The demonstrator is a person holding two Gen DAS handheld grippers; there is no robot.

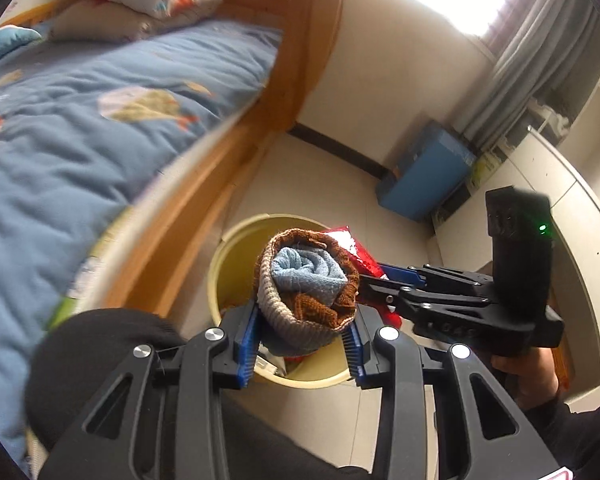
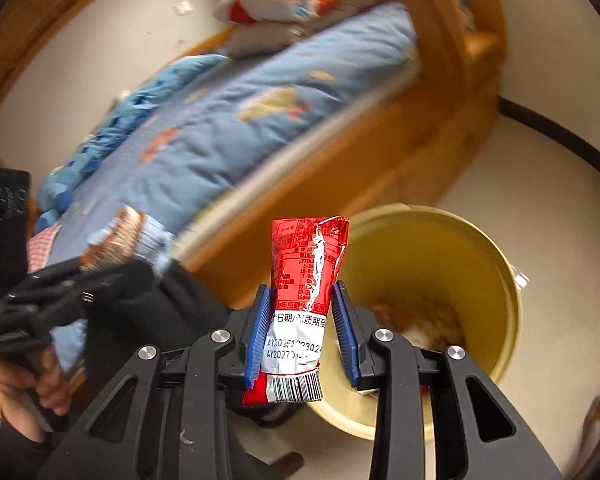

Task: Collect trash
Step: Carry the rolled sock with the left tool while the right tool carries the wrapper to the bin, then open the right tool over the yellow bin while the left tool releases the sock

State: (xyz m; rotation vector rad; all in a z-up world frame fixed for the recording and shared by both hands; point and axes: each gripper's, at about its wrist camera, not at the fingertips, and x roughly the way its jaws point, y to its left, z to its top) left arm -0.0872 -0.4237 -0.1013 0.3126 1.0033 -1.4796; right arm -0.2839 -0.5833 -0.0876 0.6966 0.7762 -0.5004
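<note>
My left gripper [image 1: 302, 342] is shut on a rolled bundle of knitted cloth [image 1: 306, 284], brown, beige and light blue, held above the yellow bin [image 1: 220, 264]. My right gripper [image 2: 302, 334] is shut on a red snack wrapper [image 2: 304, 304] with white print and a barcode, held upright beside the yellow bin [image 2: 496, 280]. The right gripper with the wrapper [image 1: 350, 246] also shows in the left wrist view, just right of the bundle. The bin holds some trash [image 2: 416, 320]. The left gripper and bundle [image 2: 128, 240] show blurred at the left of the right wrist view.
A wooden bed frame [image 1: 236, 152] with a blue quilt [image 1: 100, 120] stands right beside the bin. A blue box [image 1: 424, 172] stands on the tiled floor by the wall under a grey curtain. White cabinets [image 1: 560, 184] run along the right.
</note>
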